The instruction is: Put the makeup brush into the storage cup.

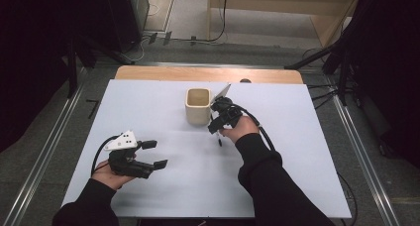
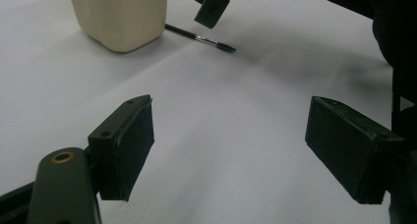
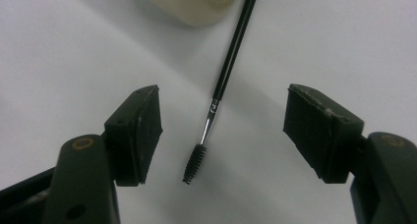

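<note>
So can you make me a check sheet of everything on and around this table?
Surface: white table top, flat, with a wooden strip along its far edge.
Job's things: thin black brush with a small bristle tip, lying flat beside the cream cup; the cup stands upright and looks empty.
Clutter: nothing seen.
Grippers: right gripper has its jaws open on either side of the brush, not touching it; left gripper is open with nothing between its jaws.
Cables: a black cable loops from the right gripper.
Surroundings: grey floor, metal rails, dark stands, wires on the floor.
</note>
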Demonstrator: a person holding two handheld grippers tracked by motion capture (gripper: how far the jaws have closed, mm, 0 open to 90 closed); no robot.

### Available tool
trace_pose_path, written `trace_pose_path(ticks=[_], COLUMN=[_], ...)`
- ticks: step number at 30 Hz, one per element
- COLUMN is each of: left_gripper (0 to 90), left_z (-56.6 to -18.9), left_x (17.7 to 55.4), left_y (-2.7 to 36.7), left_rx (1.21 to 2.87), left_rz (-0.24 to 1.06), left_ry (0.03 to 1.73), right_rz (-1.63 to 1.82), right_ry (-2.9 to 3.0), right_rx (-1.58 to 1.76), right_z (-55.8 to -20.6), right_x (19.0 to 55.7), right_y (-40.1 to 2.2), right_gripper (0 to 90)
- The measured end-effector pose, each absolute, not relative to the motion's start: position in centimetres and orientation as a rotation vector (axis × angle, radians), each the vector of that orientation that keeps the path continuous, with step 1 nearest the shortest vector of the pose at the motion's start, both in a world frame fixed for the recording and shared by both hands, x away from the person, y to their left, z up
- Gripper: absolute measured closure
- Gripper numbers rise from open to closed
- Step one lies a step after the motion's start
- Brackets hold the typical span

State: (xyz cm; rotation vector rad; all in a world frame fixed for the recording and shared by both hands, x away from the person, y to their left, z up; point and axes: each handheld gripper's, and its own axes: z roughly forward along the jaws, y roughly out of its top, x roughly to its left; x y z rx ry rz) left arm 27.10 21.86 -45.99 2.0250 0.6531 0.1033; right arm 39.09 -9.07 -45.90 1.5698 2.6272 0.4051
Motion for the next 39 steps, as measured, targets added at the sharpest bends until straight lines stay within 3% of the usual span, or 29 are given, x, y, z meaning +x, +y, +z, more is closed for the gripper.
trace_pose_path(ticks=[9, 20, 26, 34, 39], left_gripper=[18.9, 18.9, 18.9, 18.9, 18.9], left_z=[-46.0, -46.0, -46.0, -46.0, -46.0], left_x=[27.1, 27.1, 27.1, 27.1, 27.1], left_y=[21.9, 21.9, 21.9, 21.9, 21.8], left_rx=[2.024, 2.024, 2.023, 2.025, 2.025], left_rz=[0.105, 0.105, 0.102, 0.101, 0.1], left_ry=[0.654, 0.654, 0.654, 0.653, 0.654], right_rz=[0.361, 0.337, 0.359, 0.352, 0.356], right_ry=[2.57, 2.483, 2.468, 2.487, 2.49], right_rx=[1.652, 1.62, 1.646, 1.648, 1.665], right_z=[-47.3, -48.6, -48.6, -48.5, -48.5], right_x=[38.9, 38.1, 38.0, 38.1, 38.3], right_y=[-8.7, -7.8, -7.8, -7.7, -7.9], right_gripper=[40.0, 57.3, 60.7, 78.5, 83.0])
